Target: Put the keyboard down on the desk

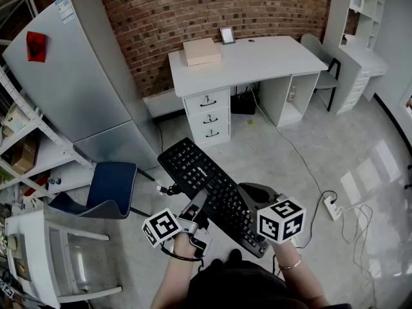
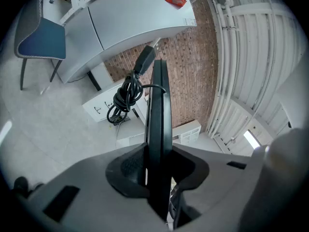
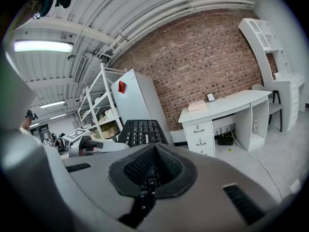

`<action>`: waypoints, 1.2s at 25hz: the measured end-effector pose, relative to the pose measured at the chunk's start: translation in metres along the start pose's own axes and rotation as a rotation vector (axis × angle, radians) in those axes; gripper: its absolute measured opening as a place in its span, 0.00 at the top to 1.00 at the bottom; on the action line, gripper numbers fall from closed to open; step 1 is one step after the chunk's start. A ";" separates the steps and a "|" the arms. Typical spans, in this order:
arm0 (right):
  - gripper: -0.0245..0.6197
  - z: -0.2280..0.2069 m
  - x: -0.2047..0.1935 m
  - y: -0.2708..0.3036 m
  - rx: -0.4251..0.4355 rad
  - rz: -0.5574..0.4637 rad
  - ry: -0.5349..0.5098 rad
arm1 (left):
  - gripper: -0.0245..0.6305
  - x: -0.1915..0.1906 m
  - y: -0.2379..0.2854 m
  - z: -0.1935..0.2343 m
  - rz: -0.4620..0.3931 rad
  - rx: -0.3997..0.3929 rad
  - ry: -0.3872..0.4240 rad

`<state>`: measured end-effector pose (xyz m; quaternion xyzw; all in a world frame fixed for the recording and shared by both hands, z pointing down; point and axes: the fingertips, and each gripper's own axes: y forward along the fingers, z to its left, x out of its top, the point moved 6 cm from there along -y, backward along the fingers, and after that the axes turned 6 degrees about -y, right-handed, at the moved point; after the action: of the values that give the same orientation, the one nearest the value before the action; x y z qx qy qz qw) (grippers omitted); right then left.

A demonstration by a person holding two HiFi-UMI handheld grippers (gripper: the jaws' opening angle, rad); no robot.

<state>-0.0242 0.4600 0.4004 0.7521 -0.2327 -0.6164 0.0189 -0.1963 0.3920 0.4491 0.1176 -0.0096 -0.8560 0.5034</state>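
I hold a black keyboard (image 1: 212,187) in the air over the floor, tilted, with its far end toward the white desk (image 1: 257,62). My left gripper (image 1: 195,210) is shut on its left long edge. My right gripper (image 1: 250,199) is shut on its near right part. In the left gripper view the keyboard (image 2: 157,124) stands edge-on between the pads of the left gripper (image 2: 157,178), and its coiled cable (image 2: 125,98) hangs beside it. In the right gripper view the keyboard (image 3: 141,131) runs out from the right gripper (image 3: 151,180), whose pads press on the keys.
On the desk lie a flat beige box (image 1: 201,51) and a small picture frame (image 1: 227,35). A grey fridge (image 1: 77,82) stands at the left, with a blue chair (image 1: 109,185) in front of it. A power strip (image 1: 333,207) with cables lies on the floor at the right.
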 end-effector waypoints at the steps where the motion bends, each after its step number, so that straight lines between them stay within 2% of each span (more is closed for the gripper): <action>1: 0.95 -0.001 0.000 0.000 0.004 -0.002 -0.002 | 0.81 0.000 0.001 0.000 -0.001 0.000 0.003; 9: 0.95 -0.019 -0.011 -0.015 0.018 -0.010 0.048 | 0.81 -0.018 0.009 0.002 -0.013 0.011 -0.009; 17: 0.95 -0.032 -0.005 -0.009 0.048 -0.038 0.101 | 0.81 -0.006 0.017 0.003 -0.027 0.026 -0.012; 23: 0.95 -0.049 0.010 0.024 0.057 -0.047 0.100 | 0.81 0.026 0.042 0.013 -0.031 0.033 -0.024; 30: 0.95 -0.079 0.038 0.104 0.057 -0.017 0.104 | 0.81 0.100 0.095 0.029 -0.005 0.021 -0.041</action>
<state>0.0202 0.3327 0.4176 0.7852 -0.2424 -0.5698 0.0040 -0.1668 0.2559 0.4707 0.1053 -0.0288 -0.8594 0.4995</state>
